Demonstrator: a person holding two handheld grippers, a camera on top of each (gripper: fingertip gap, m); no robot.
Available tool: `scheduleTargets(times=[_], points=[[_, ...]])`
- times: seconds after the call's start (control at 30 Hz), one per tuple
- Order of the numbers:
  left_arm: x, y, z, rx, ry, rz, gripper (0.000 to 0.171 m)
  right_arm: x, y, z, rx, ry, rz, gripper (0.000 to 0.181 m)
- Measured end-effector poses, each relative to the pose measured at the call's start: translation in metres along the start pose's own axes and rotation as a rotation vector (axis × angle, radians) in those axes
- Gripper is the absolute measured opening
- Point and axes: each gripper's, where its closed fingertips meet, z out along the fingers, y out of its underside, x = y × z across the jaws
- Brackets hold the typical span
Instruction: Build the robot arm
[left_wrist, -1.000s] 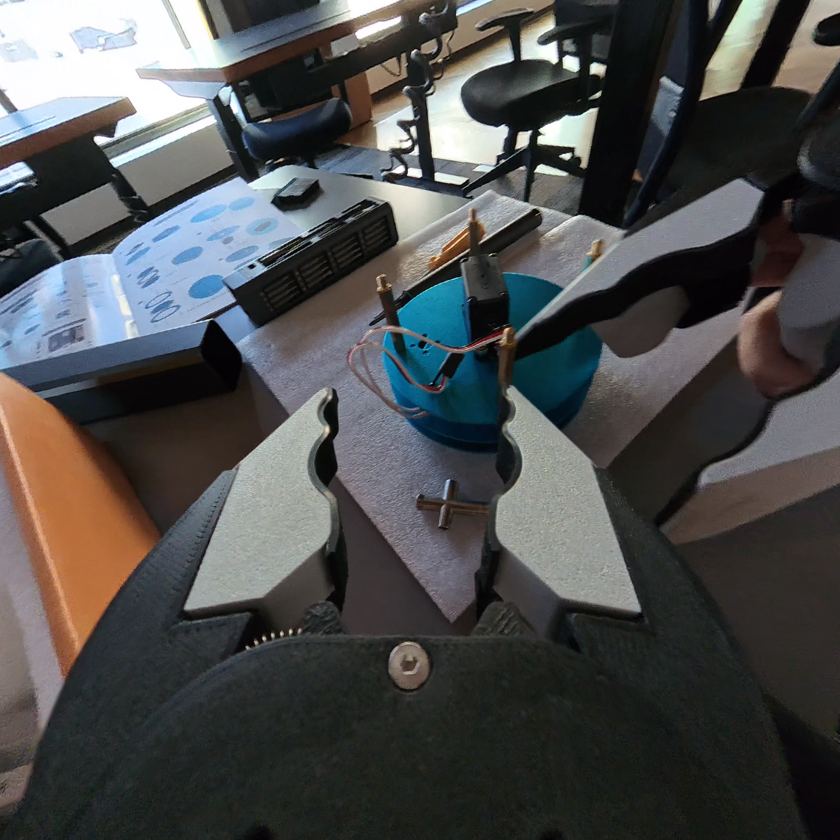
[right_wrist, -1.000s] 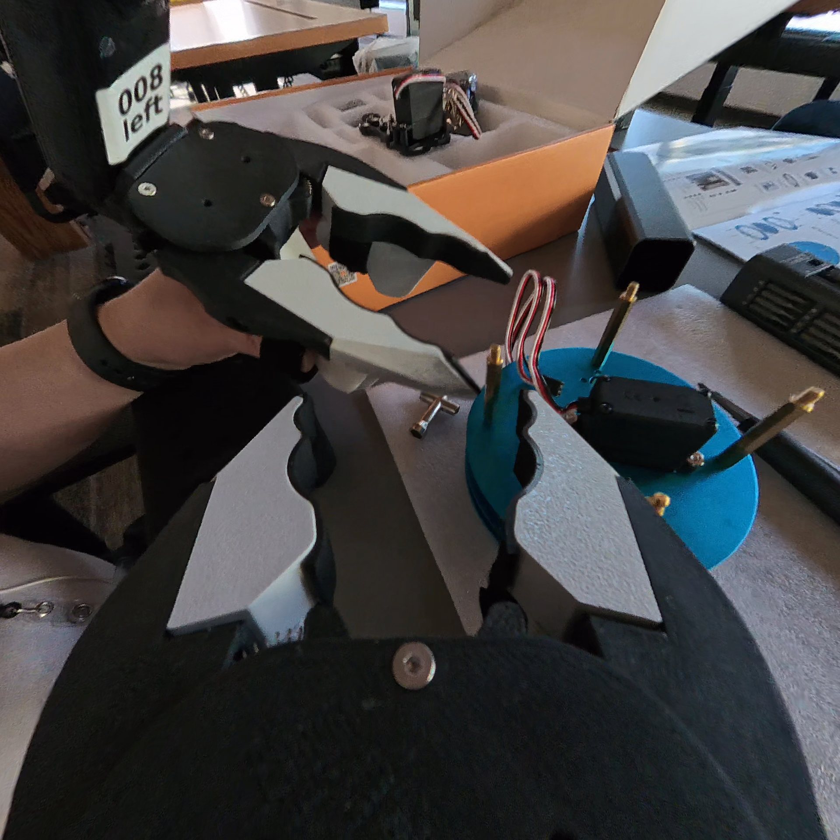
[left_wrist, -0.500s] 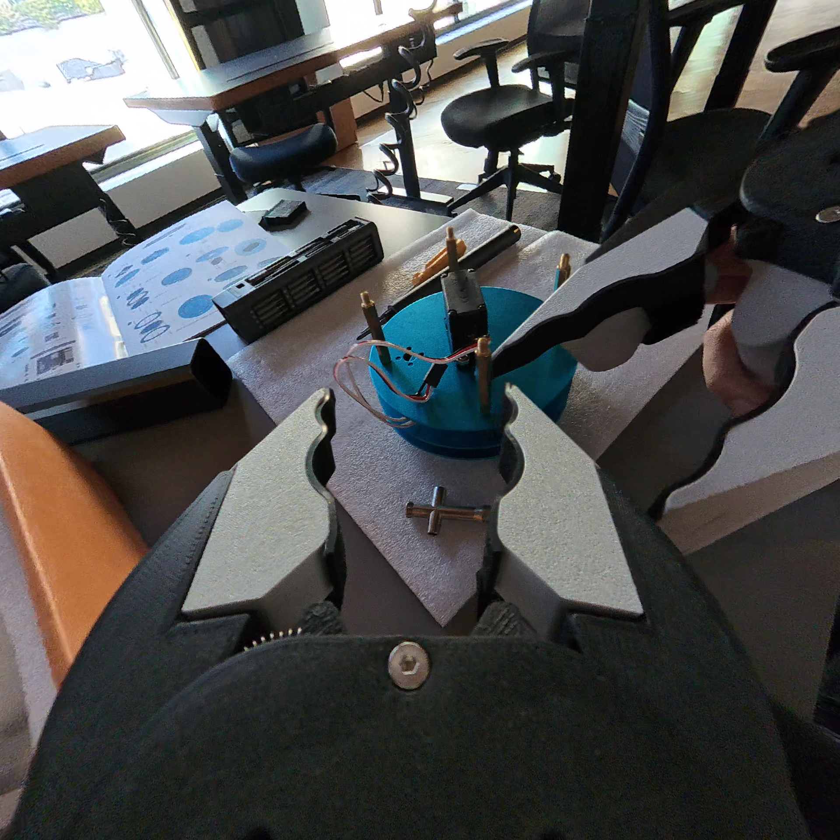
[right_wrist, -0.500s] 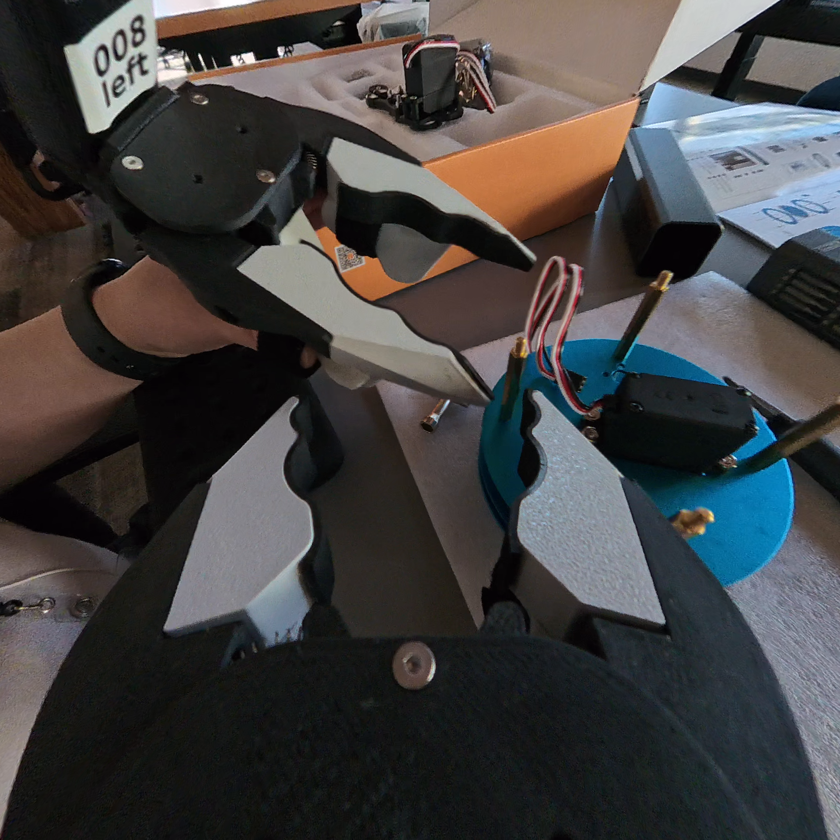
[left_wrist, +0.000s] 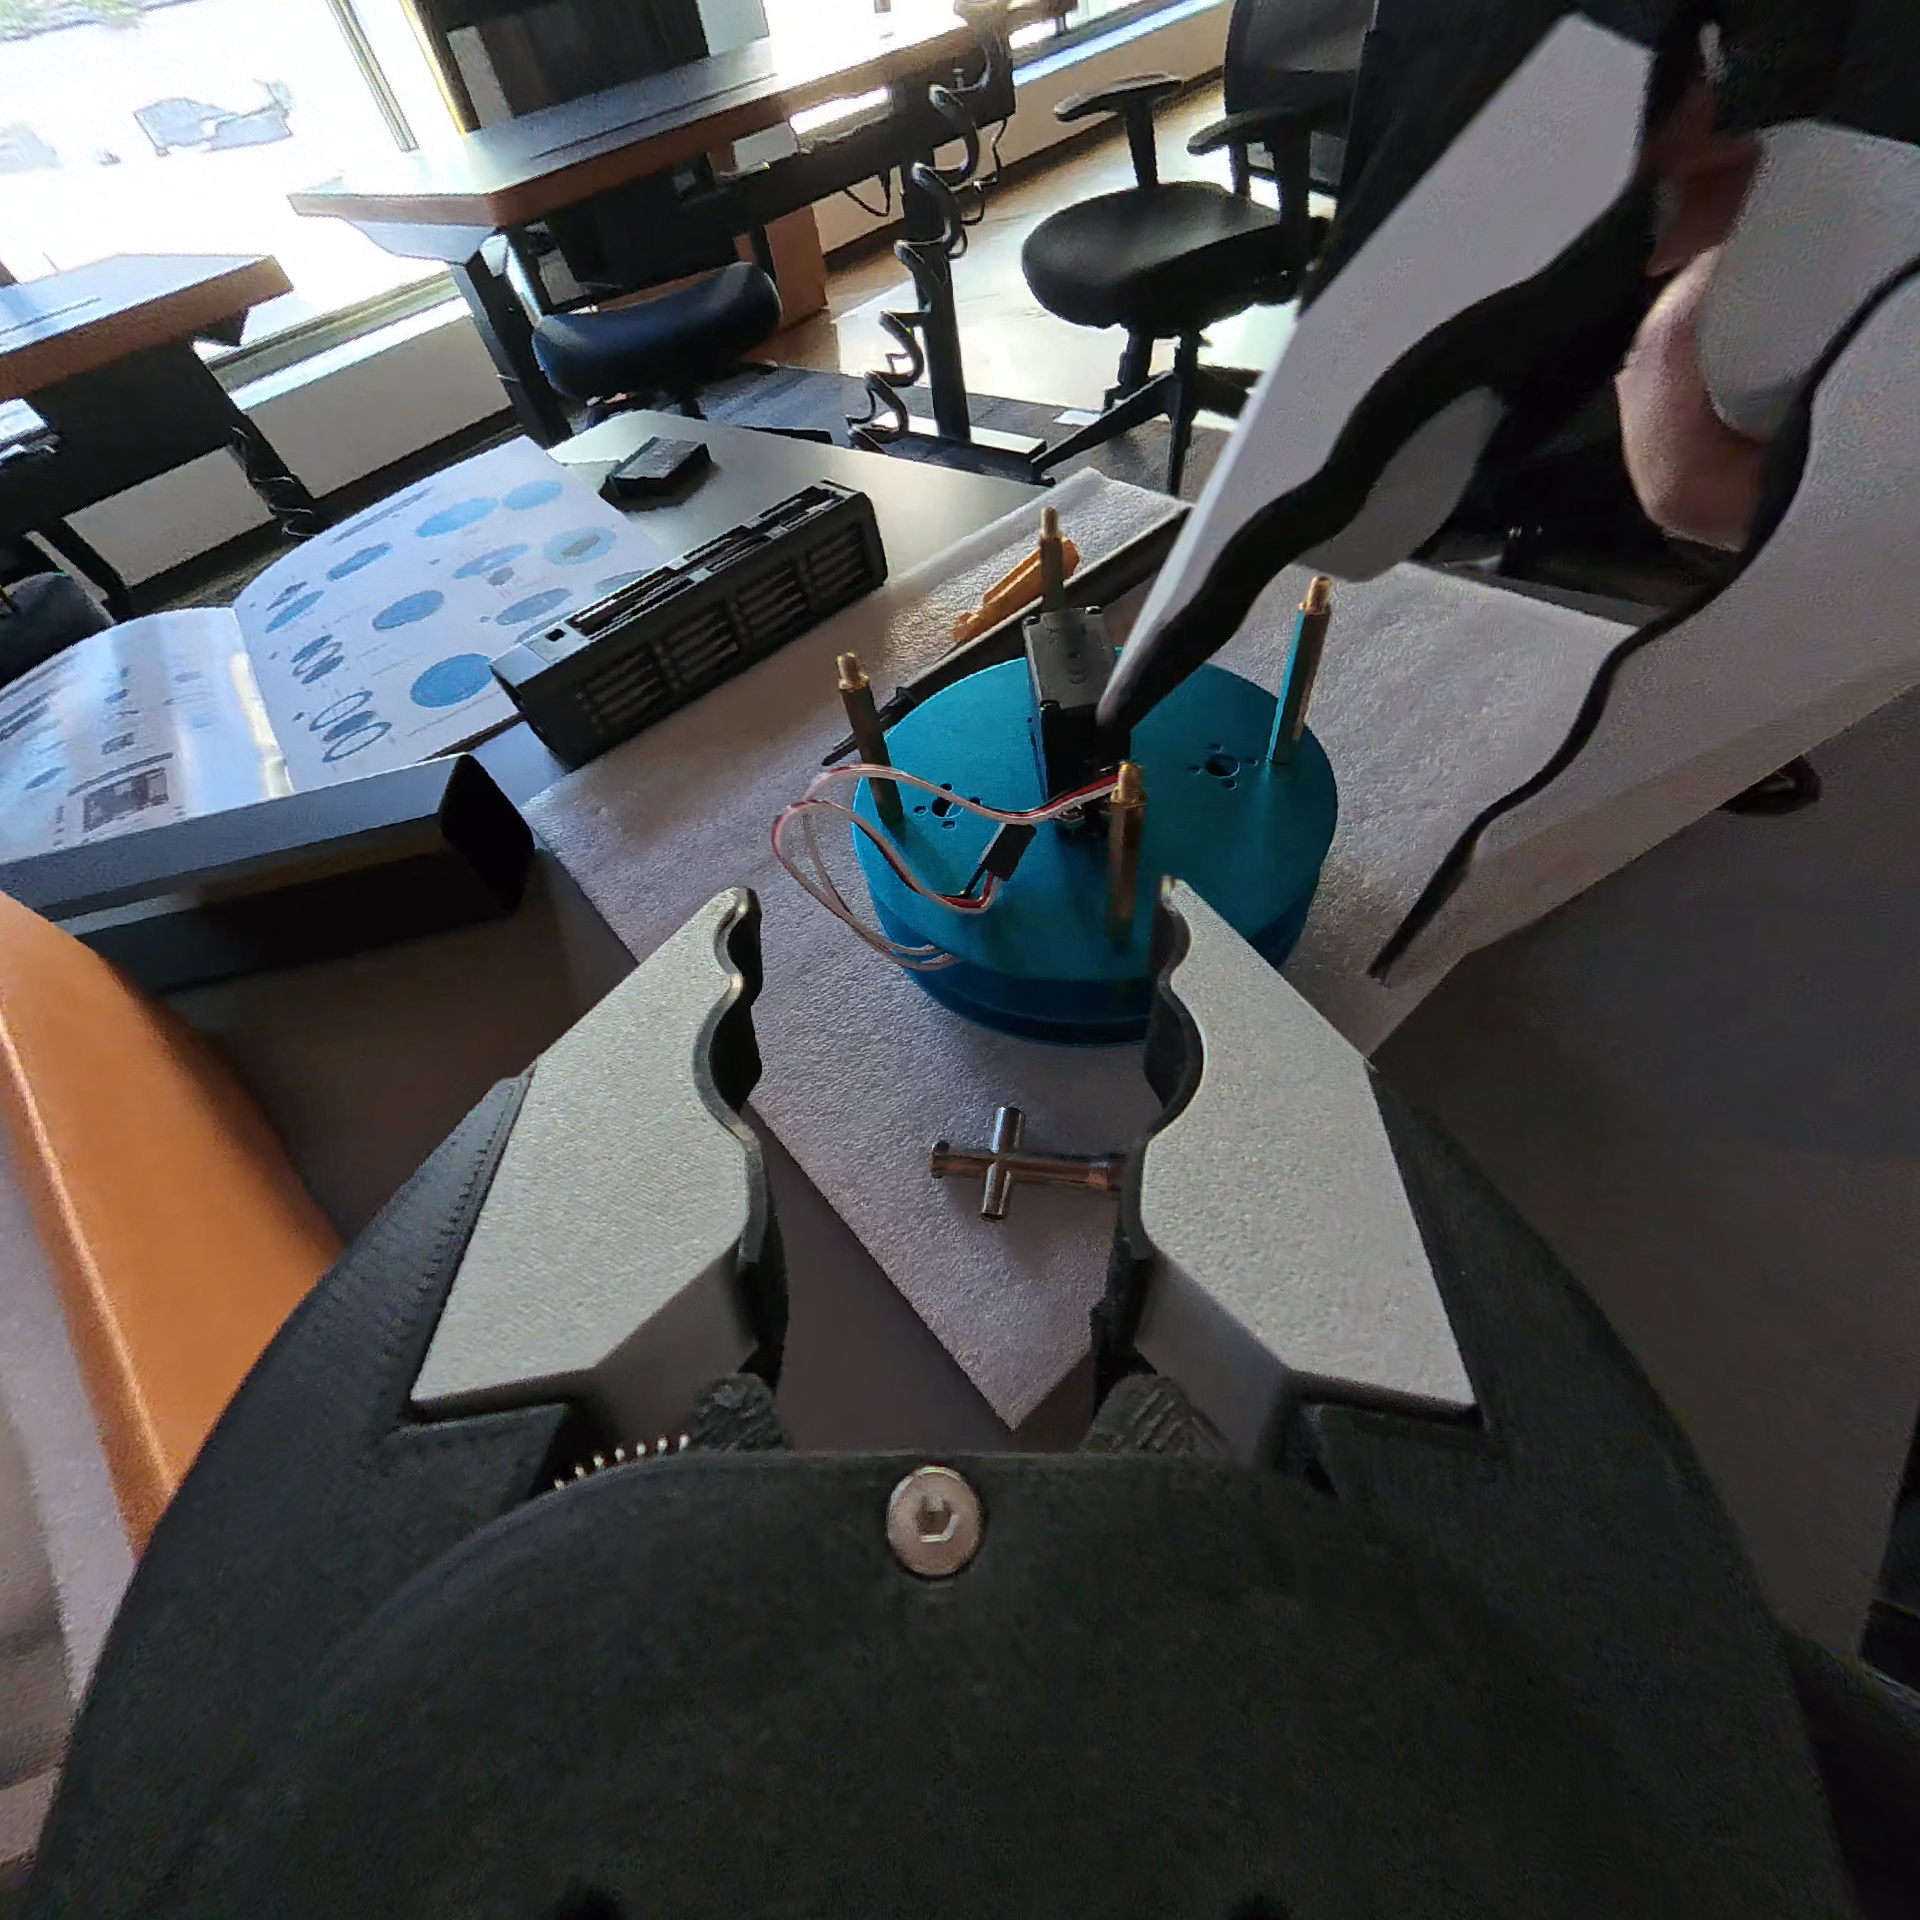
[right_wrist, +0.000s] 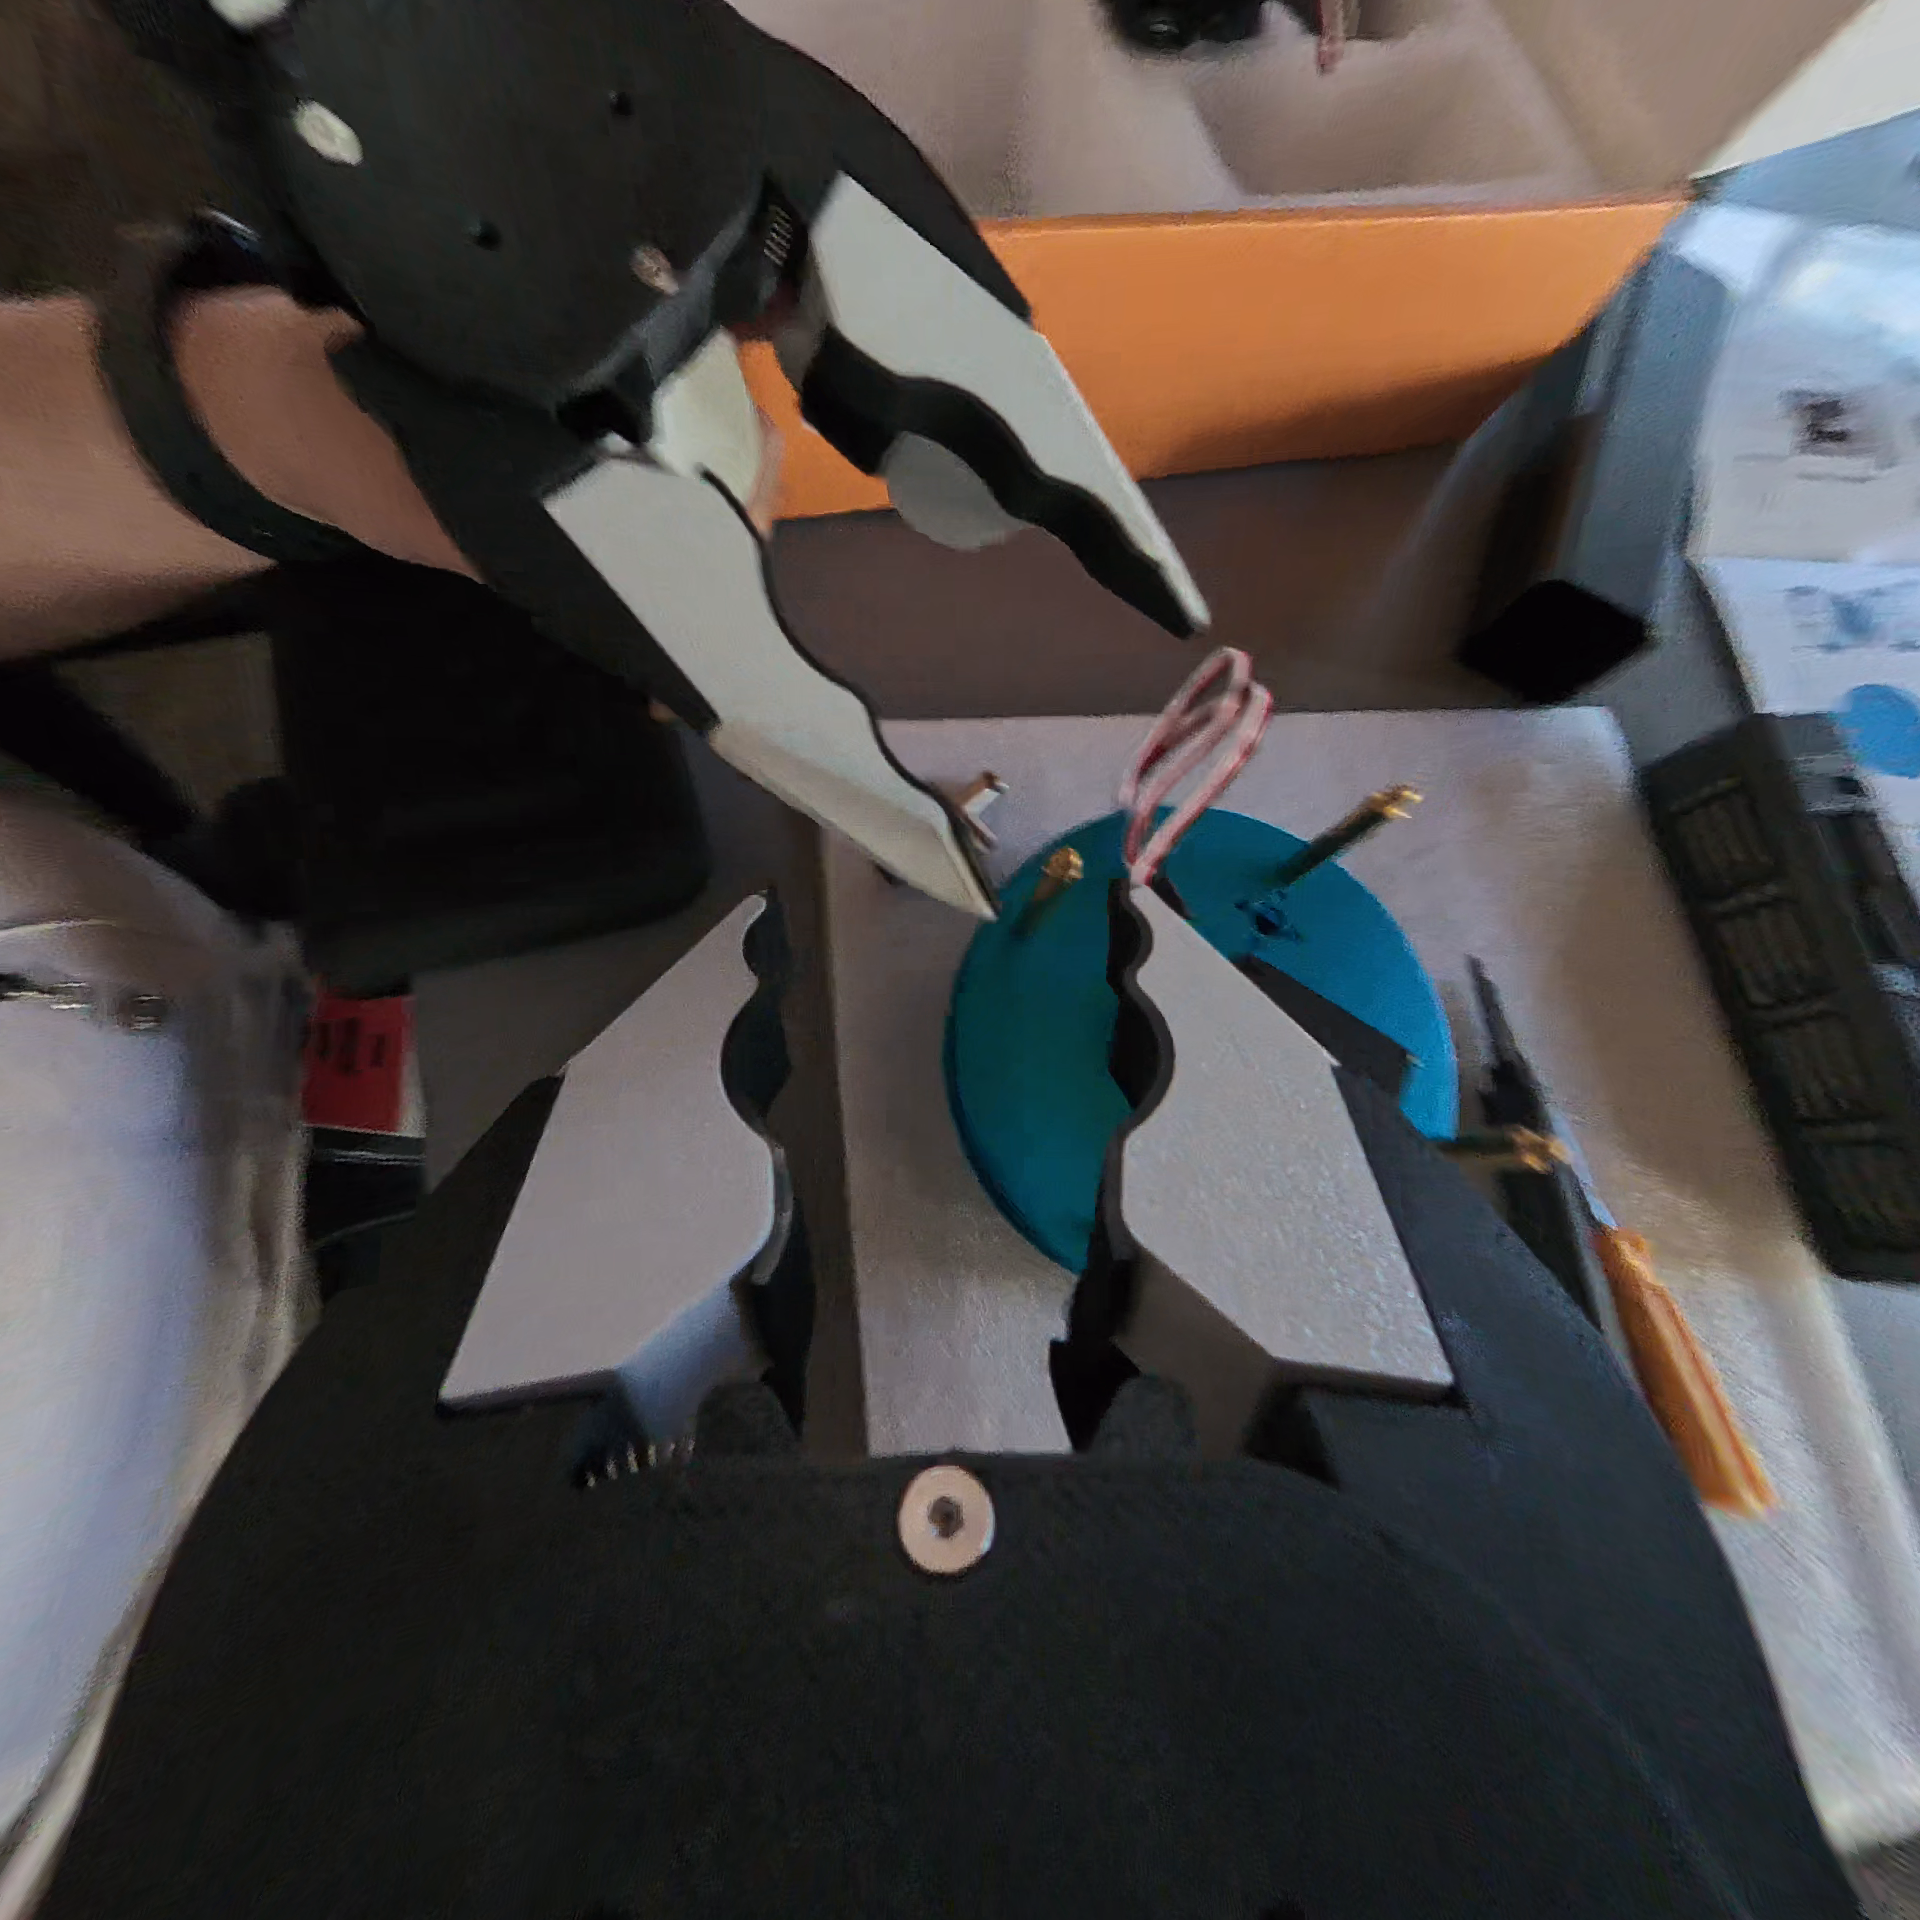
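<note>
A blue round base (left_wrist: 1226, 831) with several brass standoffs stands on a white foam mat (left_wrist: 707, 821). A black servo (left_wrist: 1060, 665) with red and white wires (left_wrist: 831, 862) sits on it. My left gripper (left_wrist: 951, 894) is open and empty, just short of the base, with a metal cross wrench (left_wrist: 1013, 1164) lying between its fingers. My right gripper (left_wrist: 1247, 842) is open above the base, one fingertip at the servo. In the blurred right wrist view my right gripper (right_wrist: 940, 899) is open over the base (right_wrist: 1039, 1039), and the left gripper (right_wrist: 1091, 769) points at the base's edge.
An orange box (right_wrist: 1299, 312) stands at the left. A black vented box (left_wrist: 707, 623), an open booklet (left_wrist: 312, 644) and a dark rectangular tube (left_wrist: 312, 842) lie behind the mat. An orange-handled screwdriver (right_wrist: 1673, 1361) lies beside the base. Desks and office chairs stand farther back. The black servo (left_wrist: 1060, 665) is about 4 cm from my right fingertips.
My right gripper has risen and tilted down over the blue base, its fingertip moving from the front standoff to the servo. My left gripper has hardly moved. Both stay open.
</note>
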Motion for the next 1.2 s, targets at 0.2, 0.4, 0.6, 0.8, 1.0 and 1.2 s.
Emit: scheduleTargets(times=[0.2,0.4,0.6,0.8,1.0,1.2], points=[[-0.001,0.003,0.008,-0.038,-0.026,0.054,0.075,-0.006,0.011,0.018,-0.058,-0.046,0.009,0.063],[-0.01,0.009,0.005,-0.05,-0.051,-0.017,0.081,-0.01,0.014,0.01,-0.087,-0.059,0.042,0.057],[-0.002,0.003,0.003,-0.02,-0.03,0.021,0.073,-0.007,0.007,0.017,-0.091,-0.049,0.061,0.069],[-0.011,0.012,0.005,-0.069,-0.057,-0.018,0.082,-0.017,0.02,0.013,-0.146,-0.09,0.088,0.056],[-0.007,0.008,0.004,-0.044,-0.025,-0.033,0.075,-0.007,0.009,0.018,-0.085,-0.069,0.12,0.064],[-0.014,0.007,0.001,-0.04,-0.06,-0.05,0.06,-0.001,0.022,0.001,-0.23,-0.054,-0.039,0.038]])
